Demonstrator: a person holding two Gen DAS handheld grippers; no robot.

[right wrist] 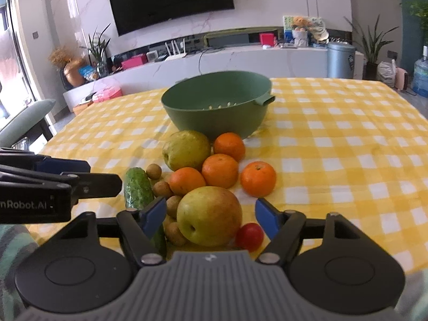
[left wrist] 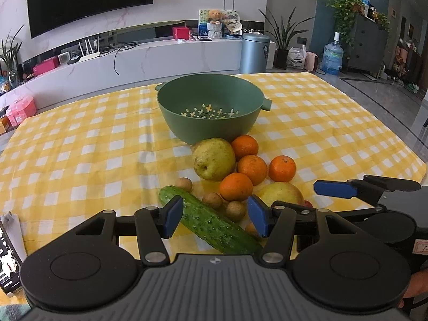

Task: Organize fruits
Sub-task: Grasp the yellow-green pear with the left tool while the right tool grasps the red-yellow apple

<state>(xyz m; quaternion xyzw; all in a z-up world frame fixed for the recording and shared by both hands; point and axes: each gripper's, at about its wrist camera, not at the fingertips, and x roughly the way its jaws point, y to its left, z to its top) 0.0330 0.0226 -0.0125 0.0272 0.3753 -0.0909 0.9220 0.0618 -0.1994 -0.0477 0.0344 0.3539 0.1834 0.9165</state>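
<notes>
In the left wrist view, the cucumber [left wrist: 211, 222] runs under the gripper body at 6 o'clock, its near end hidden. The apple [left wrist: 281, 194] sits half behind a blue pad. In the right wrist view, the colander [right wrist: 216, 104] floor is mostly hidden by its rim.

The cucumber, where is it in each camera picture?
Left wrist view: cucumber lies low in the middle, between the tool's blue pads.
Right wrist view: cucumber sits left of centre, beside the small brown fruits.
Shared landmark: green colander behind the fruit.
</notes>
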